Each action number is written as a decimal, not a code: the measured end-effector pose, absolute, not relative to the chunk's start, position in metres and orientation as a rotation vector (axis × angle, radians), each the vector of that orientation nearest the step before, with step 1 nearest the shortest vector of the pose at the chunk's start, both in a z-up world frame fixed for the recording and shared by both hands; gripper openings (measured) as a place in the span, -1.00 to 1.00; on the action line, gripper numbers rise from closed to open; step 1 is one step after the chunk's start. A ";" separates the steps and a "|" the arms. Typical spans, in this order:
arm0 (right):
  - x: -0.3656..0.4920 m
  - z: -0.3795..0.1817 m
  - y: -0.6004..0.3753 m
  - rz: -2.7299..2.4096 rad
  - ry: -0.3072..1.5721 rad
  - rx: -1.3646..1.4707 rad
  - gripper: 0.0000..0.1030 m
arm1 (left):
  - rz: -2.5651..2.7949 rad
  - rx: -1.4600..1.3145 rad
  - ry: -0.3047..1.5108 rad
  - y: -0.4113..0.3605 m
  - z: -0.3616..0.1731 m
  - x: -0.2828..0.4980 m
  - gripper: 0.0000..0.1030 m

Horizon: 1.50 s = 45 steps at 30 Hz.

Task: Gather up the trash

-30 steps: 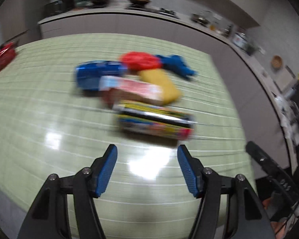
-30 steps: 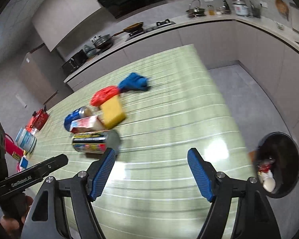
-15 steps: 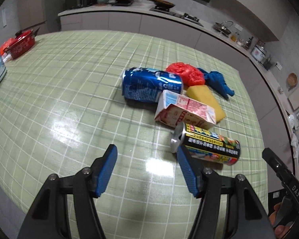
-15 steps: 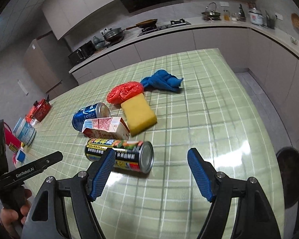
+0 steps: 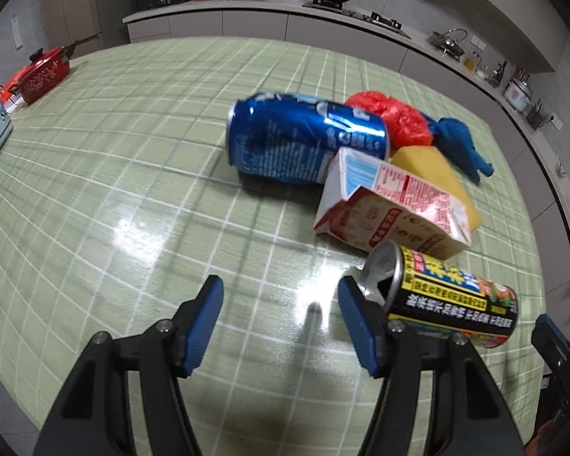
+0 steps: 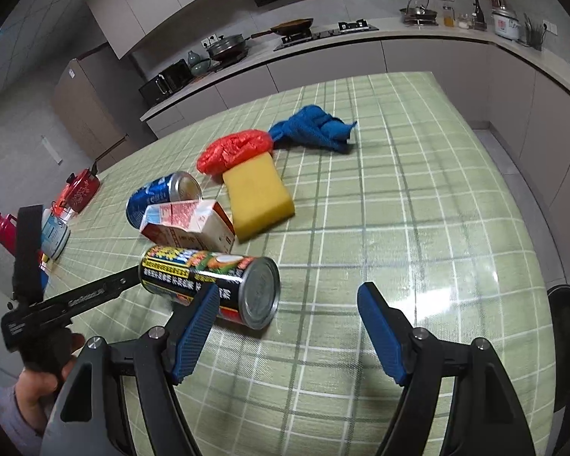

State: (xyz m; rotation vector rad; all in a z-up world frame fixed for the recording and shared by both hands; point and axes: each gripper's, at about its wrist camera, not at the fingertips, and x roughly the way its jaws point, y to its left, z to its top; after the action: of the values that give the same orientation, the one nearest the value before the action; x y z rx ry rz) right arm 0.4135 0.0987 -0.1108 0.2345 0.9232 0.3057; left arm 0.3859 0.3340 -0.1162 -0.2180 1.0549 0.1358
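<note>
On green checked tablecloth (image 6: 418, 197), our black-yellow can (image 6: 209, 281) lies sideways, long axis crosswise, left of our right gripper (image 6: 287, 325); both grippers wide, empty; left gripper (image 5: 279, 321) equally near.

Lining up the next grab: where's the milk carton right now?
The milk carton lies on its side mid-table, between the blue can and the black-and-yellow can, with the yellow sponge against it.

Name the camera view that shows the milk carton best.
Left wrist view: the milk carton lies near and unobstructed, printed sides showing. The right wrist view shows it smaller, its lower edge hidden behind the black and yellow can.
</note>
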 end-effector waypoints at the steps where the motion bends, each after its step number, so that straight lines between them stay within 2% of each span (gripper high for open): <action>1: 0.413 -0.112 0.097 0.305 0.927 0.237 0.49 | 0.127 -0.226 1.055 0.334 -0.117 0.385 0.24; 11: 0.401 -0.122 0.083 0.269 0.947 0.254 0.49 | -0.028 -0.193 1.053 0.300 -0.106 0.356 0.24; 24: 0.397 -0.117 0.040 0.165 0.905 0.301 0.49 | -0.345 -0.129 1.111 0.212 -0.100 0.335 0.24; 35: 0.406 -0.114 0.037 0.185 0.895 0.306 0.49 | -0.022 -0.196 0.993 0.295 -0.084 0.359 0.24; 40: 0.412 -0.114 0.033 0.192 0.882 0.314 0.49 | 0.201 -0.254 0.944 0.350 -0.093 0.380 0.24; 45: 0.412 -0.119 0.031 0.179 0.893 0.322 0.49 | 0.234 -0.284 0.943 0.364 -0.110 0.395 0.24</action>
State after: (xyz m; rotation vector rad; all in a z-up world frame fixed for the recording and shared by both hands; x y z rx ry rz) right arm 0.4123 0.0314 -0.1187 0.3224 0.8929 0.1791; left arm 0.3947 0.3638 -0.1098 -0.2845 0.9433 0.2343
